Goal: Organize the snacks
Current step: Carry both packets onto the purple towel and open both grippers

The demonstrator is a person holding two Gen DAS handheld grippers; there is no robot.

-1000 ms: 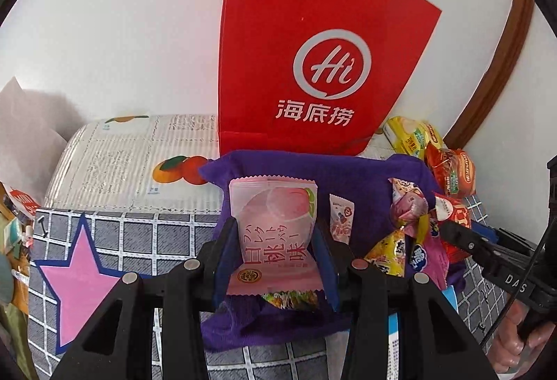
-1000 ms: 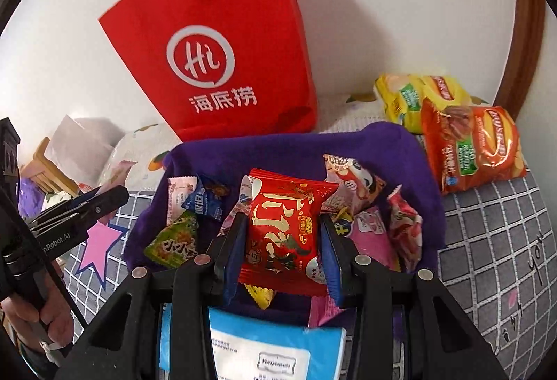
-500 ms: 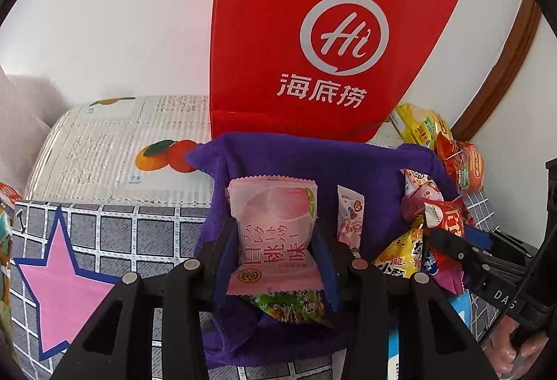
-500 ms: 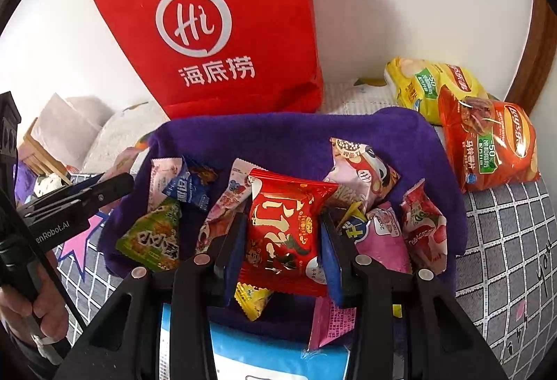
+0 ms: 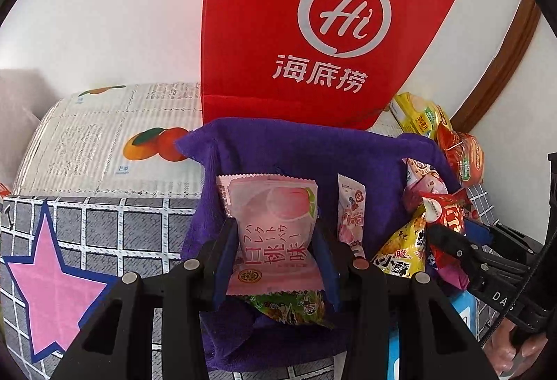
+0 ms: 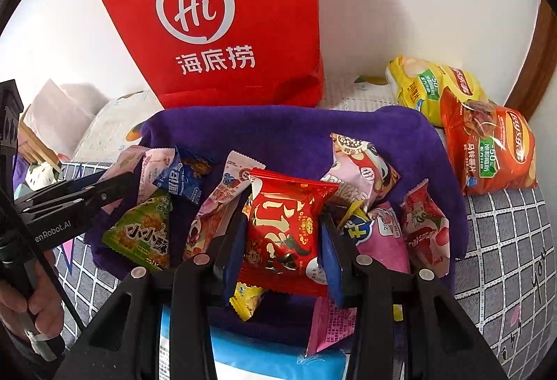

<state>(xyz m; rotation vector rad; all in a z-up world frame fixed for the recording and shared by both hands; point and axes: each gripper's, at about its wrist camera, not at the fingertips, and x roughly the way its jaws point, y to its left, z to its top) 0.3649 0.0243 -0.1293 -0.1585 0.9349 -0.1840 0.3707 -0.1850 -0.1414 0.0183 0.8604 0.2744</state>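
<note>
The left tongs (image 5: 275,261) are clamped on a pink peach packet (image 5: 273,233), low in the frame's centre over the purple towel (image 5: 278,150). The right tongs (image 6: 283,247) grip a red packet (image 6: 285,226) among snacks on that towel, below the red bag (image 6: 222,14).

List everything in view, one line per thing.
Paper bag: one, red, upright against the wall.
Towel: one, purple, under the small snacks.
Peach packet: one, pink, held by left gripper.
Red packet: one, held by right gripper.
Triangular packet: one, green, left on towel.
Chip bags: two, yellow and orange, right of towel.
Star: one, pink, on the checked cloth.
Hand: one, behind the left gripper.
</note>
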